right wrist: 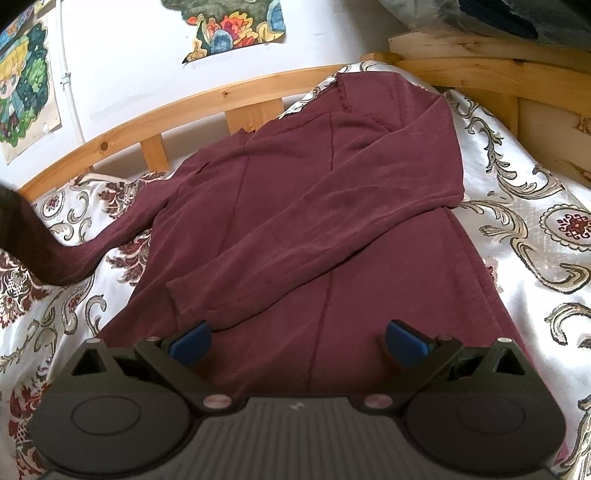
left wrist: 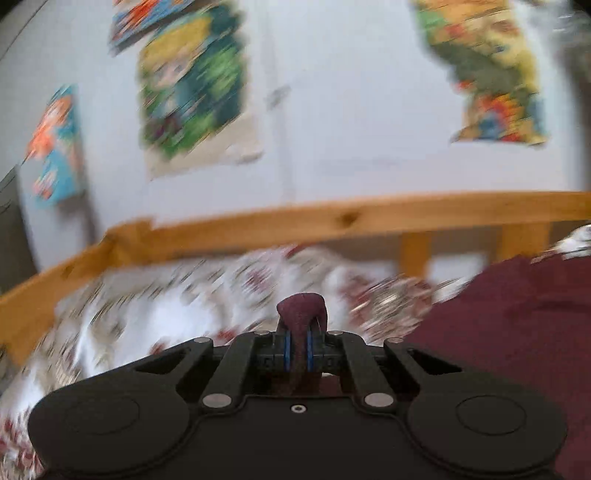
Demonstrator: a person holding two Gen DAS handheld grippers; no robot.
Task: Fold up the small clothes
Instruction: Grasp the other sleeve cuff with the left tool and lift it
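On bedspread (right wrist: pixel 517 206): one maroon top (right wrist: pixel 332 206) | left tongs (left wrist: pixel 299 354) pinch sleeve | right tongs (right wrist: pixel 297 341) spread

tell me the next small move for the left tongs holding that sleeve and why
Probably carry the left tongs inward and lay the pinched left sleeve across the maroon top. The right sleeve already lies folded diagonally over the body, while this one trails out onto the patterned bedspread. The right tongs hover open above the hem, free to smooth afterwards.

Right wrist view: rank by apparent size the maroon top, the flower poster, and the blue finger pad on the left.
1. maroon top, far the largest.
2. flower poster, cut off by the frame's top edge.
3. blue finger pad, smallest, though nearest the camera.
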